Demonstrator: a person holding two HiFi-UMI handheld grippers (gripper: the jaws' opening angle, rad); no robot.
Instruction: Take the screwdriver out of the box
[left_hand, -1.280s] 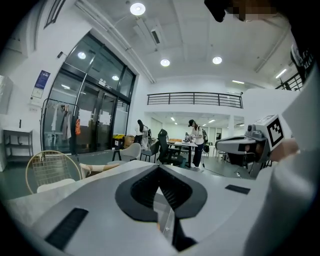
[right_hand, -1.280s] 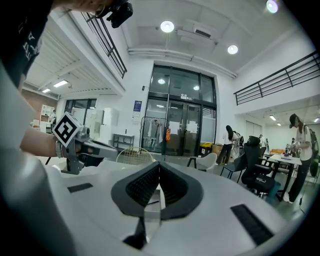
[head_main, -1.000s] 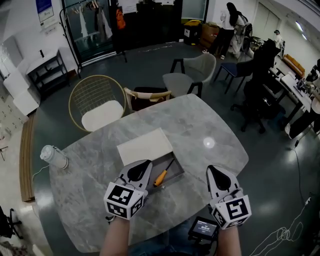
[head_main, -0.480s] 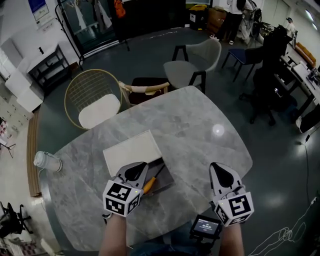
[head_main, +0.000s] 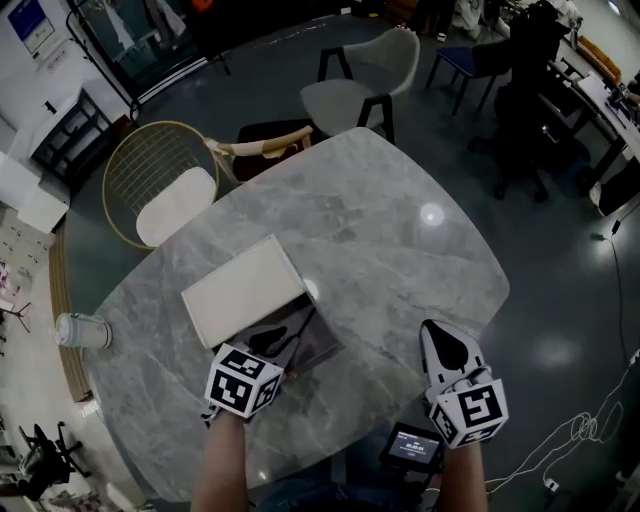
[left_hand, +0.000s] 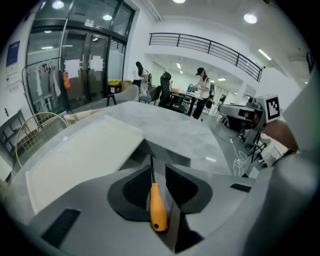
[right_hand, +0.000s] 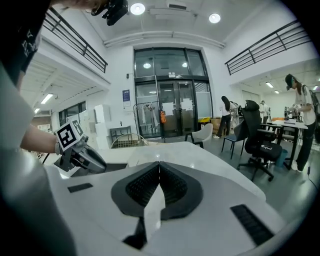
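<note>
Two claws are held over the marble worktop (head_main: 400, 240). The left claw (left_hand: 156, 165) is clamped on the orange handle of the screwdriver (left_hand: 158, 210). The screwdriver's dark shaft runs ahead between the tips, over the open box (left_hand: 172, 157) just in front. Ahead and left of that claw lies the box's pale lid (left_hand: 75, 155). The right claw (right_hand: 159, 164), well apart to the right, is closed on nothing.
</note>
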